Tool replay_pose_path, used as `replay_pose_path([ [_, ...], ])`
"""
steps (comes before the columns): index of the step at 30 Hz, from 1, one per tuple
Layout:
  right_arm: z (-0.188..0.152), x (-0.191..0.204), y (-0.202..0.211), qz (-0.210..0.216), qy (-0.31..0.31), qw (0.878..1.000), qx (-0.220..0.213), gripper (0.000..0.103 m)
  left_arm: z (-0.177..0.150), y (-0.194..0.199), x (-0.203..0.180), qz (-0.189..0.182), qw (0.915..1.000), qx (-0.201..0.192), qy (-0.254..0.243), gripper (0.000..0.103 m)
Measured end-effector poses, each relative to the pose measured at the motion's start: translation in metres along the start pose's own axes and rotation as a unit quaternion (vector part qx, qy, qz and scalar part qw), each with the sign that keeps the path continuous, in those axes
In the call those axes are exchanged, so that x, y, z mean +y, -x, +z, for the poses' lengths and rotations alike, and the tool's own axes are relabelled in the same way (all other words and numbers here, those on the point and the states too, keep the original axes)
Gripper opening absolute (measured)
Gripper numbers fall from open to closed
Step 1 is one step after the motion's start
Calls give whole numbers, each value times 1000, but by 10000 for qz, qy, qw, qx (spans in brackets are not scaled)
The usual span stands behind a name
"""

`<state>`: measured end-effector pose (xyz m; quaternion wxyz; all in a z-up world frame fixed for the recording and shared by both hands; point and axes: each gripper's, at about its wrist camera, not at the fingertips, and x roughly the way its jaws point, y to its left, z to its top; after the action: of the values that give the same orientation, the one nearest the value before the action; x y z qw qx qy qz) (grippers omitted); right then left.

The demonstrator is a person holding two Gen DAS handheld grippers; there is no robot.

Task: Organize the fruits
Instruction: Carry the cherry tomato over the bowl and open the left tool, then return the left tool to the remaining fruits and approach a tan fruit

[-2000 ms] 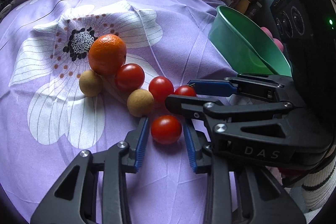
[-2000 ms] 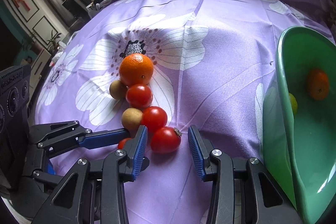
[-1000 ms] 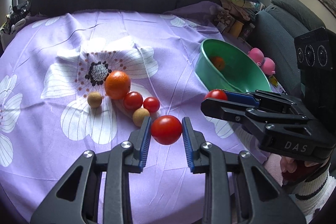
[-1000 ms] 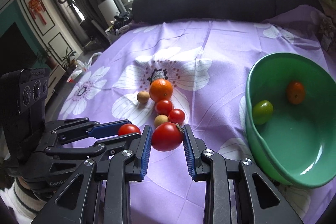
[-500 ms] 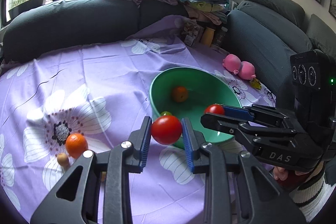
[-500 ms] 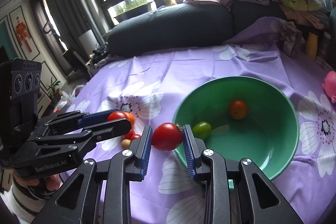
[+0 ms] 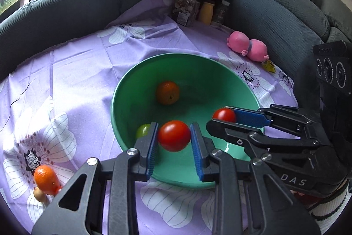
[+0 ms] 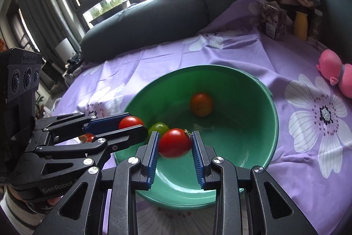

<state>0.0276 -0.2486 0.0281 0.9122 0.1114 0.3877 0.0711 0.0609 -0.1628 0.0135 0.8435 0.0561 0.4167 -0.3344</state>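
My left gripper [image 7: 174, 136] is shut on a red tomato [image 7: 174, 135] and holds it over the near side of the green bowl [image 7: 242, 85]. My right gripper [image 8: 175, 143] is shut on another red tomato [image 8: 175, 142], also above the bowl [image 8: 264, 116]. Each gripper shows in the other's view, side on, with its tomato [image 7: 224, 115] [image 8: 131, 122]. In the bowl lie an orange [image 7: 167, 92] [image 8: 201, 104] and a green tomato [image 7: 143, 130] [image 8: 157, 128]. An orange [image 7: 45, 179] and a small tan fruit [image 7: 39, 195] remain on the cloth at lower left.
The round table has a purple flowered cloth [image 7: 83, 72]. A pink plush toy [image 7: 247, 49] [image 8: 336, 72] lies at the far right. Jars and a yellow bottle [image 7: 206, 12] stand at the back edge. Dark sofas surround the table.
Both grippers closed on a tomato each, lifted them from the fruit cluster and carried them right, to above the green bowl.
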Motion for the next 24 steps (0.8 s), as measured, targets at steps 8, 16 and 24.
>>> replay_pose_path([
  [8,-5,-5,-11,-135,0,9997,203,31,-3,-8,2,224,9997,133,-26,34],
  [16,-6,-7,3,-243,-110,9995,139,32,-15,23,6,460,9988,-126,93,83],
  [24,-9,16,22,10,126,9999,14,32,-52,78,45,779,9936,-425,696,83],
])
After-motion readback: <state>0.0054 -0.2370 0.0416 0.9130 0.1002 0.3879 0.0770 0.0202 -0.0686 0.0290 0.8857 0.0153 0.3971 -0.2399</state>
